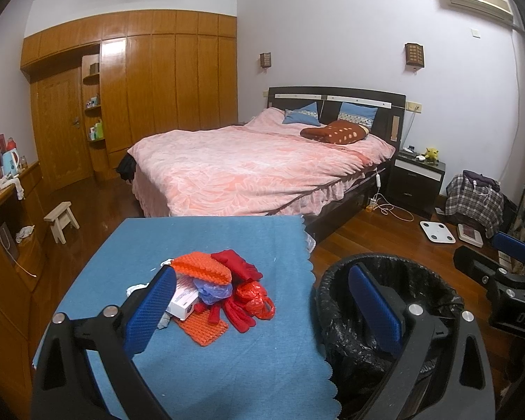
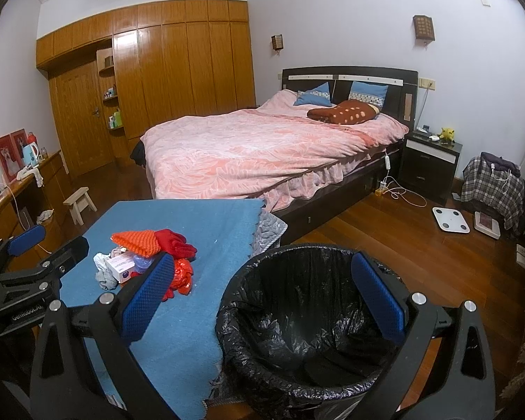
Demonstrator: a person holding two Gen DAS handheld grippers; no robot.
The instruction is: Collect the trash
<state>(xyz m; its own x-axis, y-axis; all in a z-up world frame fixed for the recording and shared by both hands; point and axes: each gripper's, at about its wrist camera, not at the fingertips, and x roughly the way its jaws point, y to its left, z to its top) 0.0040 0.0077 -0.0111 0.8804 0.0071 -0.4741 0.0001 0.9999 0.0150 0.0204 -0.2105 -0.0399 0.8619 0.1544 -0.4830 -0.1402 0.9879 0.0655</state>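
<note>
Both tools (image 1: 262, 304) (image 2: 262, 297) spread wide, bin (image 2: 308, 318) black-lined

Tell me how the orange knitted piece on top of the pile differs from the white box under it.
The orange knitted piece is soft, bumpy and bright; the white box is stiff, smooth and printed in pink. The knitted piece lies on top in plain sight; the box is partly hidden beneath it. Both sit in one pile on the blue cloth, beside the bin.

Blue cloth (image 1: 206, 245), black bin liner (image 2: 297, 280), pink bedspread (image 1: 248, 164).
</note>
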